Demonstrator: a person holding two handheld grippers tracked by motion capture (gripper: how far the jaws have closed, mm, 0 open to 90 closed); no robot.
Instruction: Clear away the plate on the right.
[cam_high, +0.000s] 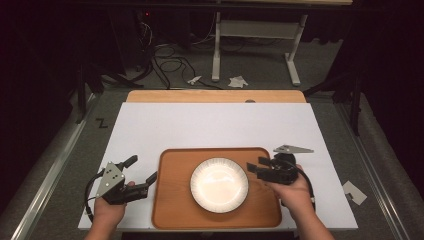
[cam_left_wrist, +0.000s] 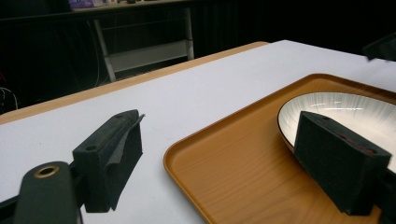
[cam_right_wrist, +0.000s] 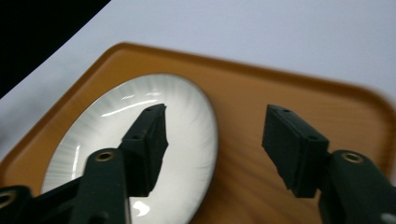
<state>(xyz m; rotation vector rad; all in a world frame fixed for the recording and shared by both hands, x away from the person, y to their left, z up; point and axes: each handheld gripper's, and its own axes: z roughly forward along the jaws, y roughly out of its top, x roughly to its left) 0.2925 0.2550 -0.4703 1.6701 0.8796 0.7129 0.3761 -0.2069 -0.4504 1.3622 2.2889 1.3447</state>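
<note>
From above, our two hands sit nearest the lens, the left gripper (cam_high: 134, 175) spread wide and empty beside the wooden tray (cam_high: 172, 210), the right gripper (cam_high: 259, 167) parted and empty over the tray's right side, close to the white plate (cam_high: 219, 184) at its centre. Along the left jaws, one hangs over the white table (cam_left_wrist: 187, 98), one over the tray. Along the right jaws, they straddle the plate's rim, which we judge best approached level and gripped squarely.

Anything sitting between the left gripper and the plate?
No objects. In the high view, the left gripper and the plate are separated by bare white table and bare wooden tray.
</note>
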